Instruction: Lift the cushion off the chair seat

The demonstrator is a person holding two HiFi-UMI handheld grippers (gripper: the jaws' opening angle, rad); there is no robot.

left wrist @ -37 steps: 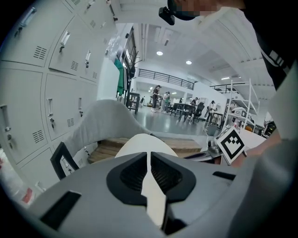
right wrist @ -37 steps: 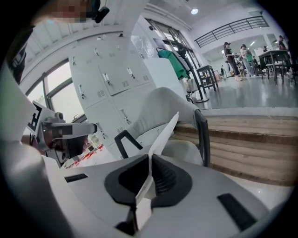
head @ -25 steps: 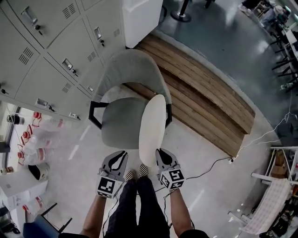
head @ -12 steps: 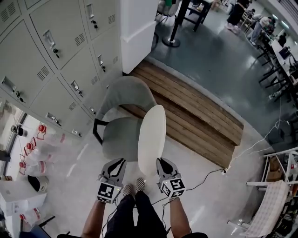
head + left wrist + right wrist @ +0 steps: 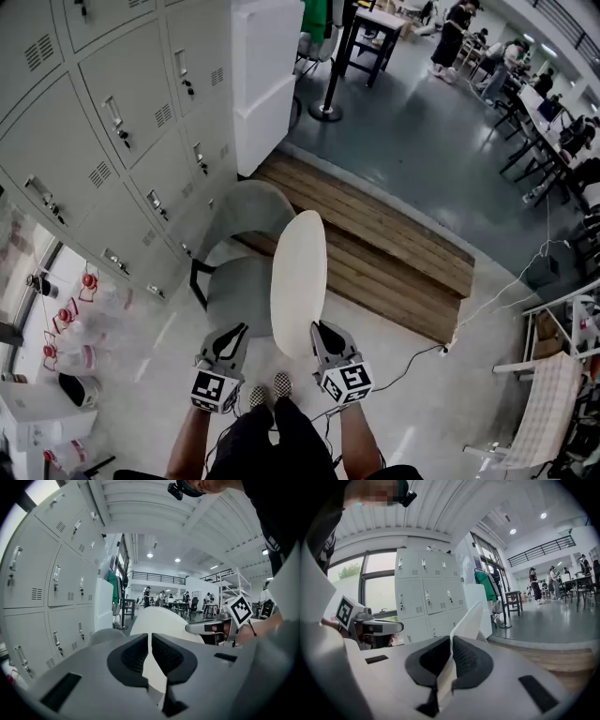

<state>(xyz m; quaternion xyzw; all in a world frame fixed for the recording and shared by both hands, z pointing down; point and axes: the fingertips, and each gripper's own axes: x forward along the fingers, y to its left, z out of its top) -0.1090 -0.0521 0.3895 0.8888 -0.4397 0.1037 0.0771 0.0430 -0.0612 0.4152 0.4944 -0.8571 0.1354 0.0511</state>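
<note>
white cushion (image 5: 298, 281) above grey chair (image 5: 234, 292), lockers (image 5: 112, 122) shut

One cushion (image 5: 298, 281), one chair (image 5: 251, 202), two grippers (image 5: 237, 330) (image 5: 318, 328)

Grey left gripper (image 5: 239, 330) and right gripper (image 5: 319, 328) carry black-and-white marker cubes (image 5: 214, 389) (black jaw pads (image 5: 133, 656)); dark trousers (image 5: 272, 441), checkered shoes (image 5: 281, 382) at six o'clock.

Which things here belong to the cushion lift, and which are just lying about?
Part of the job:
cushion, held on edge
chair
left claw and right claw, both shut on the cushion

Lying about:
lockers
wooden platform
bottles
floor cable
</note>
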